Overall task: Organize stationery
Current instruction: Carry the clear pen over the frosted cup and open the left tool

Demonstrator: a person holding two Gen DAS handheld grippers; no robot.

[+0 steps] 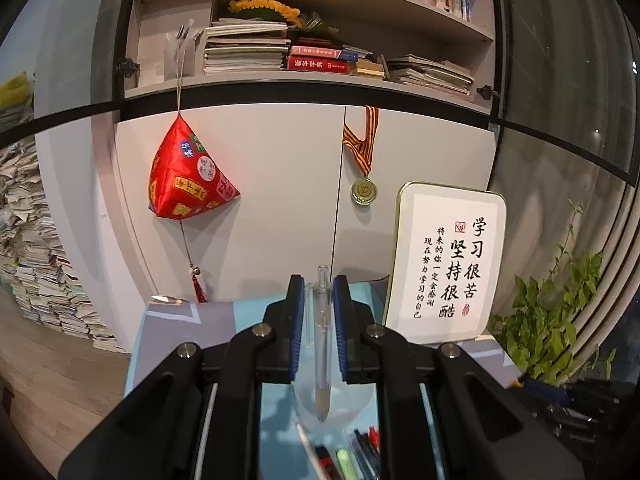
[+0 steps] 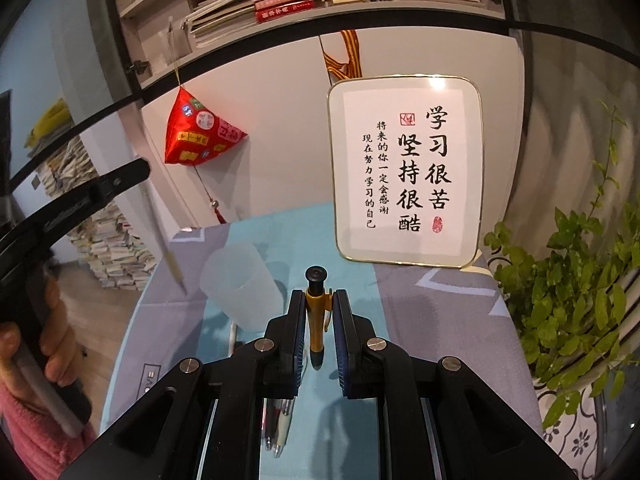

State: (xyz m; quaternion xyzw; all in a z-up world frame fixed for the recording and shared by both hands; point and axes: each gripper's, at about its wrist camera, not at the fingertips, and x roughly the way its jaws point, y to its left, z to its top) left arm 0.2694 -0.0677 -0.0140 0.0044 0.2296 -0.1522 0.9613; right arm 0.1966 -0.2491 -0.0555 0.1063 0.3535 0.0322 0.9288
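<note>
Your left gripper (image 1: 318, 322) has its fingers clamped on a clear pen (image 1: 321, 344), tip hanging over the frosted cup (image 1: 332, 408) directly below them. More pens (image 1: 352, 456) lie on the bench (image 1: 224, 320) under the fingers. Ahead and right of them stands the framed calligraphy sign (image 1: 444, 264).

Your right gripper (image 2: 318, 334) has its fingers clamped on a yellow pen (image 2: 316, 320), black cap forward. The frosted cup (image 2: 240, 288) stands ahead-left of the fingers, two pens (image 2: 280, 420) lie beneath them, and a potted plant (image 2: 580, 300) stands right.
</note>
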